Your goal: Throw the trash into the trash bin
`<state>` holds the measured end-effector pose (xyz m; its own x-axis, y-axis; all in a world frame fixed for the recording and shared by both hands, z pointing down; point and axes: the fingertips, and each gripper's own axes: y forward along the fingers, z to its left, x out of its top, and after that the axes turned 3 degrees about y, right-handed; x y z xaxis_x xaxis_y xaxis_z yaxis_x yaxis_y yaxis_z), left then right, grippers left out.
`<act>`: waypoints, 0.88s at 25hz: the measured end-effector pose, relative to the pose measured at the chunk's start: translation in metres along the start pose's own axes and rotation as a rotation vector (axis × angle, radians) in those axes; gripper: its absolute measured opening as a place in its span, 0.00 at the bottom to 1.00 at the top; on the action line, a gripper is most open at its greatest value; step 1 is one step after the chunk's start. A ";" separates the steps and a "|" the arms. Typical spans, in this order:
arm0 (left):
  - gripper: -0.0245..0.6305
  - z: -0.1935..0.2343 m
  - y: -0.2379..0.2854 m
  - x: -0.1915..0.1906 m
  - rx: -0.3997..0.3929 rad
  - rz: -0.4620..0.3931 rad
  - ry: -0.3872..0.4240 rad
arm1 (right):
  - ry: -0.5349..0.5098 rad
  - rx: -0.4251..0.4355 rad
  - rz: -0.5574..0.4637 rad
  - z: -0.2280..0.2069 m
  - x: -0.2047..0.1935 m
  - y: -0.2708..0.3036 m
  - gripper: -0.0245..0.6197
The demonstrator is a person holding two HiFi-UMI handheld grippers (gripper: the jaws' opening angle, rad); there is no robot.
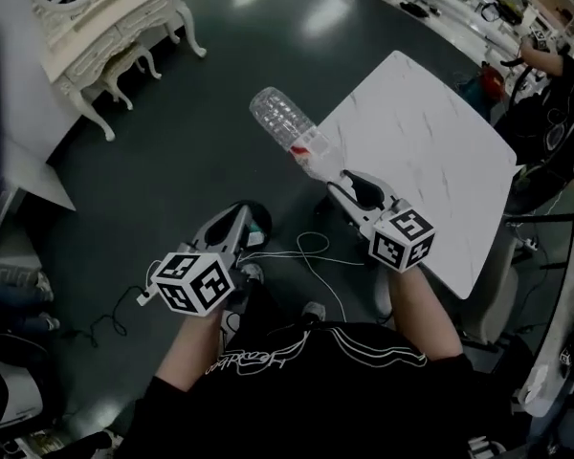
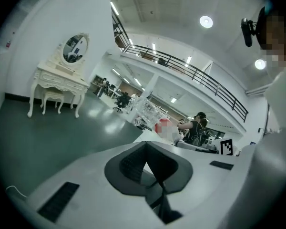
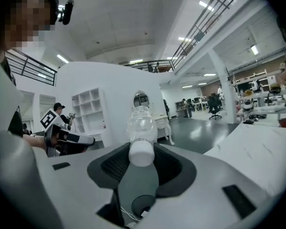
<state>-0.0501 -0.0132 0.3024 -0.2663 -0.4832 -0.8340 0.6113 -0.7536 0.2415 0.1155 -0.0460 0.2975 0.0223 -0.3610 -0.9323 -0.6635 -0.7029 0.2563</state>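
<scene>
One clear, ribbed plastic bottle [image 1: 282, 118] with a white cap is clamped at its neck in my right claw [image 1: 333, 176], over the glossy dark floor [image 1: 172, 161], left of the white marbled worktop [image 1: 430, 161]. My left claw [image 1: 239, 215] is pinched closed and empty.

Left gripper [image 1: 240, 216] jaws together, empty; right gripper [image 1: 342, 179] clamped on bottle [image 1: 281, 120] neck

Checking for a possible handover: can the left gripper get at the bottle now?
Probably yes: the bottle juts free from the right gripper, with nothing between them; the left gripper must open first.
</scene>
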 end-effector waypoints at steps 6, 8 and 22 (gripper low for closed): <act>0.04 0.095 -0.020 0.010 0.087 -0.010 -0.083 | 0.009 0.055 0.107 0.033 -0.025 0.090 0.31; 0.04 0.120 -0.024 0.010 0.107 -0.001 -0.108 | 0.015 0.068 0.151 0.042 -0.038 0.114 0.31; 0.04 0.287 -0.012 -0.060 0.233 0.180 -0.241 | 0.120 0.063 0.485 0.040 -0.188 0.244 0.31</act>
<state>-0.2550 -0.1030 0.4922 -0.3542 -0.6872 -0.6342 0.4856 -0.7147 0.5033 -0.0803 -0.1255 0.5249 -0.2158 -0.7076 -0.6728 -0.6624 -0.4001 0.6333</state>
